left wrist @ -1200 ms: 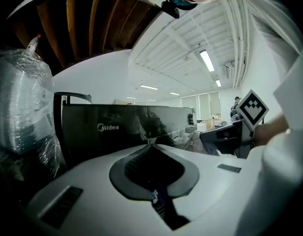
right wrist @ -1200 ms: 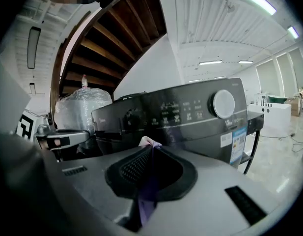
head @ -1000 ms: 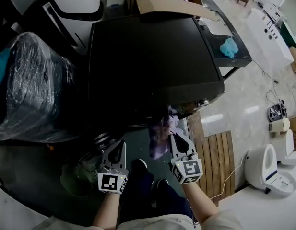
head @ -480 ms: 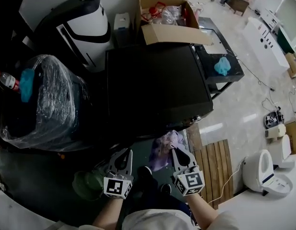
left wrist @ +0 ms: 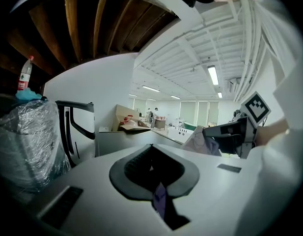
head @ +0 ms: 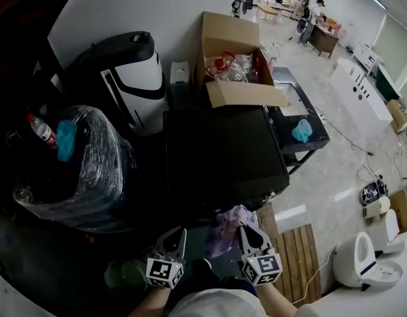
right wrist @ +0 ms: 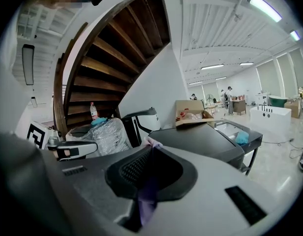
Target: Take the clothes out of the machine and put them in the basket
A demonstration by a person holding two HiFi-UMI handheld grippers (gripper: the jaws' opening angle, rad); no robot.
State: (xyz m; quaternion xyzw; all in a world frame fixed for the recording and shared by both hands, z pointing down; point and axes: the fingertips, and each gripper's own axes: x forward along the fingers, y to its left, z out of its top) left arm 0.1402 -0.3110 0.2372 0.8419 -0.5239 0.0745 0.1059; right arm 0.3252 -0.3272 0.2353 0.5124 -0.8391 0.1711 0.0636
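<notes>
Step in hand: carrying a garment from the machine to the basket.

The right hand-held gripper is clenching a pale purple garment; its own view shows cloth pinched between the closed jaws. The left hand-held gripper is also clenched, with a purple sliver showing between its jaws, seemingly an edge of the same garment. The garment is hanging clear in front of the black machine, between the two grippers.

A dim green shape is lying low on the left, probably the basket. Next, both grippers should be swinging left over it, lowering, then releasing together.
</notes>
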